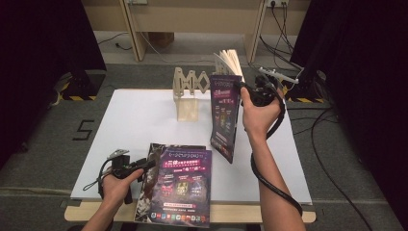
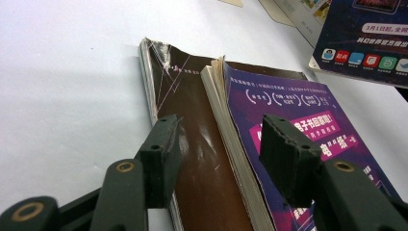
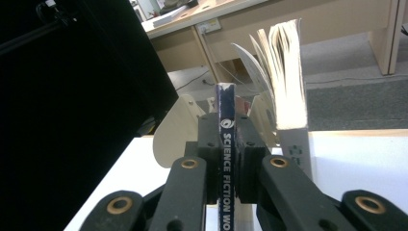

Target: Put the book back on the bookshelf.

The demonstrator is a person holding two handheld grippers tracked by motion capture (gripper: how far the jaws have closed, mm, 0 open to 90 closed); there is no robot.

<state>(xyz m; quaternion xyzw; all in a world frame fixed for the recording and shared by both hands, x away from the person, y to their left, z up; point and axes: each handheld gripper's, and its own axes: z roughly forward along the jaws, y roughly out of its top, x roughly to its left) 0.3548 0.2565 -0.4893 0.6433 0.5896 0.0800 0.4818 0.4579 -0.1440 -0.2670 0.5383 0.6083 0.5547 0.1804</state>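
A purple-covered magazine [image 1: 225, 115] stands upright above the table, with my right gripper [image 1: 243, 90] shut on its spine. In the right gripper view the jaws [image 3: 226, 144] pinch that dark blue spine [image 3: 225, 120], printed "SCIENCE FICTION". Beside it stands a book with fanned pages [image 3: 286, 82], also seen at the back of the table [image 1: 230, 60] by the wooden rack [image 1: 188, 98]. A second purple magazine [image 1: 182, 187] lies on a brown one [image 2: 192, 159] at the front edge. My left gripper [image 1: 148, 166] is open, and its jaws [image 2: 223, 154] straddle the top magazine's spine edge [image 2: 231, 139] without pressing it.
The white table board [image 1: 130, 125] spreads to the left and the right of the rack. Behind the table are wooden desk legs [image 1: 134, 33], cables [image 1: 279, 29] on the grey floor and black curtains on both sides.
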